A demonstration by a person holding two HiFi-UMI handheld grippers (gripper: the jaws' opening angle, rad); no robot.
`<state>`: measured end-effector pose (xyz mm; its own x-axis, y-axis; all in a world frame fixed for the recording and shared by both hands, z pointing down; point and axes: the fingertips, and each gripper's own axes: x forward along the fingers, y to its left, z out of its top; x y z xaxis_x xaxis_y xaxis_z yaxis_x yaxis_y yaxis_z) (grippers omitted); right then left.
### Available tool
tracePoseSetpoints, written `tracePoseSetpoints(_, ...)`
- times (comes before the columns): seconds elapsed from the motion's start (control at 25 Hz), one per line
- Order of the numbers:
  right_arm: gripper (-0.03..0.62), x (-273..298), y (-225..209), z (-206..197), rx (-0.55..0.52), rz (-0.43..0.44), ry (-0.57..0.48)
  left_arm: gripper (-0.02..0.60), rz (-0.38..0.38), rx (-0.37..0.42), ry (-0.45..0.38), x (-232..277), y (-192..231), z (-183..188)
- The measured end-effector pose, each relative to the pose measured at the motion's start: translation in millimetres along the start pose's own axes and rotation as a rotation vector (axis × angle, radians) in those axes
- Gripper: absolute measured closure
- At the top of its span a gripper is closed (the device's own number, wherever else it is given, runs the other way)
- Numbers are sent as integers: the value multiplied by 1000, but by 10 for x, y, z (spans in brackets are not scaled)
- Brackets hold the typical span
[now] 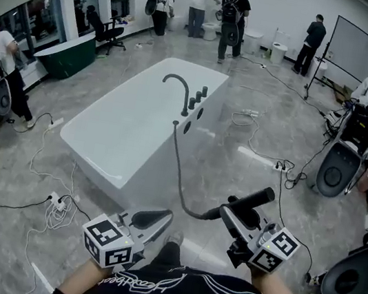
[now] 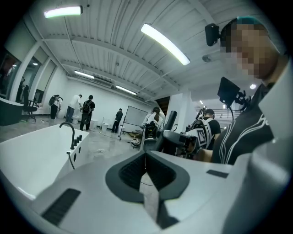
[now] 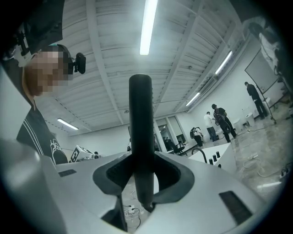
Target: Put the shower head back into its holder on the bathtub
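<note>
The black shower head (image 1: 250, 203) is a slim wand, and my right gripper (image 1: 232, 215) is shut on its handle. In the right gripper view the shower head (image 3: 141, 132) stands upright between the jaws of that gripper (image 3: 144, 183). A dark hose (image 1: 181, 174) runs from the wand up to the rim of the white bathtub (image 1: 113, 131), near the curved black faucet (image 1: 177, 89) and its knobs (image 1: 198, 96). My left gripper (image 1: 152, 219) is shut and empty, low and left of the wand. In the left gripper view, this gripper (image 2: 146, 176) faces the bathtub (image 2: 27, 157) and the shower head (image 2: 170, 123).
Cables (image 1: 266, 156) and power strips (image 1: 59, 202) lie on the grey floor around the tub. Several people stand by toilets (image 1: 209, 28) at the back. A whiteboard (image 1: 357, 50) and equipment stands (image 1: 337, 168) are at the right, and an office chair (image 1: 109, 32) is at the left.
</note>
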<state>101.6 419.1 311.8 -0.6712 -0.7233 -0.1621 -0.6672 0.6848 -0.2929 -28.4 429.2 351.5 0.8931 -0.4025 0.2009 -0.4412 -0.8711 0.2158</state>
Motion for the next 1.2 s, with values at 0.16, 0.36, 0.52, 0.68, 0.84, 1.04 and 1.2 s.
tracePoseSetpoints(0.16,456,256,-321,64,51,-6,-9,575,-25,-20,-3,191,408,36)
tracePoseSetpoints(0.36,456,688,-850,190,124,-27,-39,575,-46,-63,16,529,1135,87)
tracePoseSetpoints(0.52,456,1105,-1384,331,195,-54,-77,574,-96,-80,71,876,1731,62)
tracePoseSetpoints(0.68,456,1495,-1832,502,244,-77,-112,566,-86,-106,107,1153,2374,29)
tracePoseSetpoints(0.84,456,1886,-2154,662,237,-79,-126,481,-120,-84,208,1430,2813,-189)
tracePoseSetpoints(1.04,456,2228,-2438,789,251,-74,-139,402,-169,-4,350,1837,3178,-633)
tracePoseSetpoints(1.2,456,2360,-2470,980,241,-59,-167,402,-192,19,428,2187,3337,-1064)
